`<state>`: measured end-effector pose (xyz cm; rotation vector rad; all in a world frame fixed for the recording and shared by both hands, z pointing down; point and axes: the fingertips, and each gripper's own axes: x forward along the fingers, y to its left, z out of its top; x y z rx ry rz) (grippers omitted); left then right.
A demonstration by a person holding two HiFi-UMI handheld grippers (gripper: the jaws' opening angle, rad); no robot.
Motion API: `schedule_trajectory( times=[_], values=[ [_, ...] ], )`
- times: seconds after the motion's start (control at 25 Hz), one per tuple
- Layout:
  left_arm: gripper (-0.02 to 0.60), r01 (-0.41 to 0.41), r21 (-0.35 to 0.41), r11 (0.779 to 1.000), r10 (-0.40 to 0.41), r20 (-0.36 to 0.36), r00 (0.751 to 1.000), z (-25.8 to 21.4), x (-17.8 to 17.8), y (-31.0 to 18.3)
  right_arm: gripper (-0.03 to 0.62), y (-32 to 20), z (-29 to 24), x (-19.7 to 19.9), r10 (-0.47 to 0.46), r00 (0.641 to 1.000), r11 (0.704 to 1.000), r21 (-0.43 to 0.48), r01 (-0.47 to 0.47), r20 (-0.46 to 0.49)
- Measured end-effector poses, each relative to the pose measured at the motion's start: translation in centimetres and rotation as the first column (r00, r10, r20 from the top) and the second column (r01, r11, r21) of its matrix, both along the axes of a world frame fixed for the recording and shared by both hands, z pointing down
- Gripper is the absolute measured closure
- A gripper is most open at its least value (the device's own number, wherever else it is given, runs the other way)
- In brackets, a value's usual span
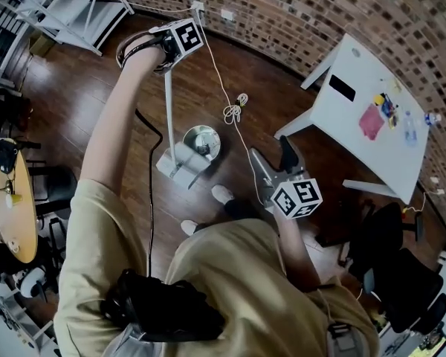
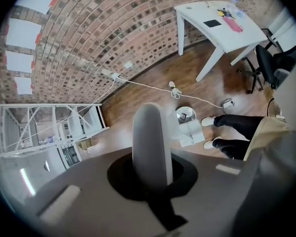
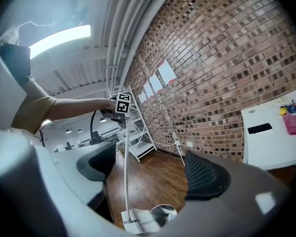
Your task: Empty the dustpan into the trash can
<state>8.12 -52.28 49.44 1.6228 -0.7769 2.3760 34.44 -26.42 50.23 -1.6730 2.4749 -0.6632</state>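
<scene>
A white dustpan (image 1: 177,162) on a long white handle (image 1: 169,110) stands on the wood floor, right beside a small round metal trash can (image 1: 201,141). My left gripper (image 1: 166,50) is shut on the top of that handle, held high at arm's length. In the left gripper view the handle (image 2: 150,142) runs between the jaws down to the dustpan (image 2: 191,132) and the trash can (image 2: 185,114). My right gripper (image 1: 273,162) hangs open and holds nothing, a little right of the can. From the right gripper (image 3: 150,169) view, the dustpan (image 3: 138,220) and can (image 3: 163,214) lie low ahead.
A white table (image 1: 372,125) with small items stands at the right by the brick wall. A white cable (image 1: 234,110) runs across the floor behind the can. A white shelf rack (image 1: 74,6) is at the back left, a black chair (image 1: 401,274) at the right. The person's shoes (image 1: 223,193) are close to the dustpan.
</scene>
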Motion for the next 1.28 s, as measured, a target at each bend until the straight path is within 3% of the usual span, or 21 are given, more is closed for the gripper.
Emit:
schedule_trajectory(
  times=[0.16, 0.44, 0.52, 0.64, 0.88, 1.08, 1.28],
  values=[
    [0.579, 0.011, 0.023, 1.0, -0.01, -0.056, 0.998, -0.7, -3.0, 3.3, 0.168, -0.1, -0.3, -1.6, -0.036, 0.999, 0.999, 0.003, 0.036, -0.002],
    [0.579, 0.071, 0.086, 0.994, -0.052, -0.209, 0.977, -2.9, -12.4, 12.0, 0.174, -1.0, -1.3, -7.7, -0.143, 0.99, 0.989, 0.025, 0.143, 0.001],
    [0.579, 0.12, 0.101, 0.988, -0.085, -0.299, 0.951, -3.6, -14.6, 15.1, 0.174, -1.2, -1.9, -10.3, -0.194, 0.981, 0.98, 0.036, 0.194, -0.001],
    [0.579, 0.208, 0.079, 0.975, -0.155, -0.431, 0.889, -4.8, -17.5, 19.8, 0.174, -2.0, -3.0, -13.7, -0.256, 0.967, 0.965, 0.057, 0.256, -0.007],
    [0.579, 0.328, 0.076, 0.942, -0.236, -0.545, 0.804, -5.5, -23.1, 27.1, 0.176, -2.2, -4.8, -18.9, -0.334, 0.942, 0.936, 0.103, 0.335, -0.032],
    [0.579, 0.453, 0.098, 0.886, -0.317, -0.586, 0.746, -6.0, -29.4, 31.5, 0.177, -2.1, -5.0, -24.7, -0.421, 0.906, 0.901, 0.099, 0.422, -0.039],
    [0.579, 0.616, 0.118, 0.779, -0.437, -0.602, 0.668, -4.5, -36.0, 36.7, 0.177, -0.4, -5.2, -30.7, -0.523, 0.851, 0.846, 0.092, 0.525, -0.039]
  ],
)
